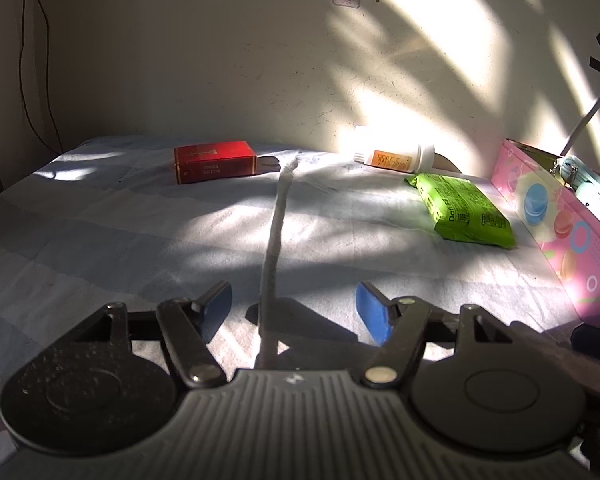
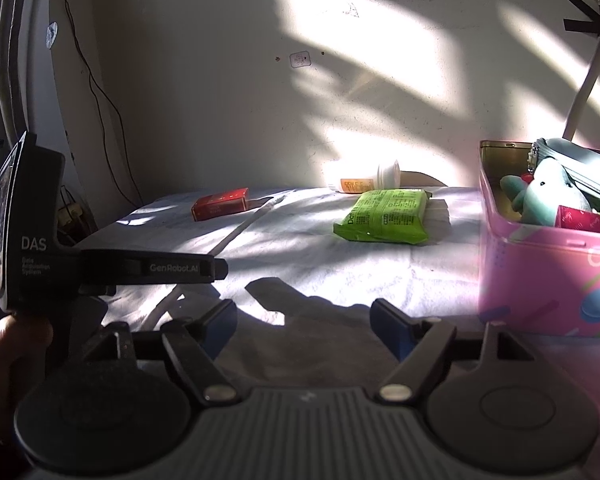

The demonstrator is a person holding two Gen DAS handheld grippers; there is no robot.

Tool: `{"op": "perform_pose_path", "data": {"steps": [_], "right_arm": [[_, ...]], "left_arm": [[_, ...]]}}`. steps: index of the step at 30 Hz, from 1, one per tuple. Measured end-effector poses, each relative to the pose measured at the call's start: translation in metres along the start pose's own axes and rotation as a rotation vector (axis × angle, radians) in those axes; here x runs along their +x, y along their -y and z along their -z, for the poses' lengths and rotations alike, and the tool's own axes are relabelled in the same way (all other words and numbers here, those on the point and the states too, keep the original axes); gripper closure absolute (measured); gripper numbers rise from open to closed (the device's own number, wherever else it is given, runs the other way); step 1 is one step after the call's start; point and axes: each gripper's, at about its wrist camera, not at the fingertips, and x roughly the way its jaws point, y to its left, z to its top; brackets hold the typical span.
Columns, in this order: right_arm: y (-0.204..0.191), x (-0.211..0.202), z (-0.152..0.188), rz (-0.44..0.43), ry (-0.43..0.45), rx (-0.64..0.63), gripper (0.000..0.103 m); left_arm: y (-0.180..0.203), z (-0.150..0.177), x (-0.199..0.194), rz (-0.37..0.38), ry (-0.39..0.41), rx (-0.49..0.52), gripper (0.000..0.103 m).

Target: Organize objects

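On the pale cloth-covered table [image 1: 100, 220] a red box [image 1: 215, 161] lies at the far middle. A white bottle with an orange label [image 1: 396, 157] lies on its side by the wall, and a green packet [image 1: 462, 210] lies in front of it. A pink box [image 1: 560, 240] stands at the right. My left gripper [image 1: 293, 296] is open and low over the cloth. A thin white cord [image 1: 278, 216] runs between its fingers without touching the pads. My right gripper [image 2: 304, 308] is open and holds nothing, with the green packet [image 2: 384, 216] and the red box [image 2: 220, 203] beyond it.
The pink box [image 2: 540, 280] holds a teal plush toy [image 2: 548, 192], a red pack [image 2: 588, 220] and other things. A wall closes the back of the table. Black cables [image 2: 100, 100] hang at the left. A hand [image 2: 4, 344] holds the left tool's black body [image 2: 32, 240].
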Motion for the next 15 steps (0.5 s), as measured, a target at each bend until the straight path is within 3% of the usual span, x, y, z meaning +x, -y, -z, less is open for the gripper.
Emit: {"op": "perform_pose_path", "data": {"steps": [6,10,15], "right_arm": [[-0.005,0.007,-0.001,0.004,-0.046,-0.041,0.027],[-0.017,0.021,-0.011,-0.005,-0.073,-0.128,0.027],[-0.031,0.054,-0.04,-0.032,-0.029,-0.158,0.025]], "left_arm": [[-0.012,-0.006,-0.006,-0.085,0.057,0.005,0.032],[-0.039,-0.014,-0.012,-0.129,0.081,-0.1,0.029],[-0.076,-0.02,-0.022,-0.207,0.111,-0.246,0.028]]}}
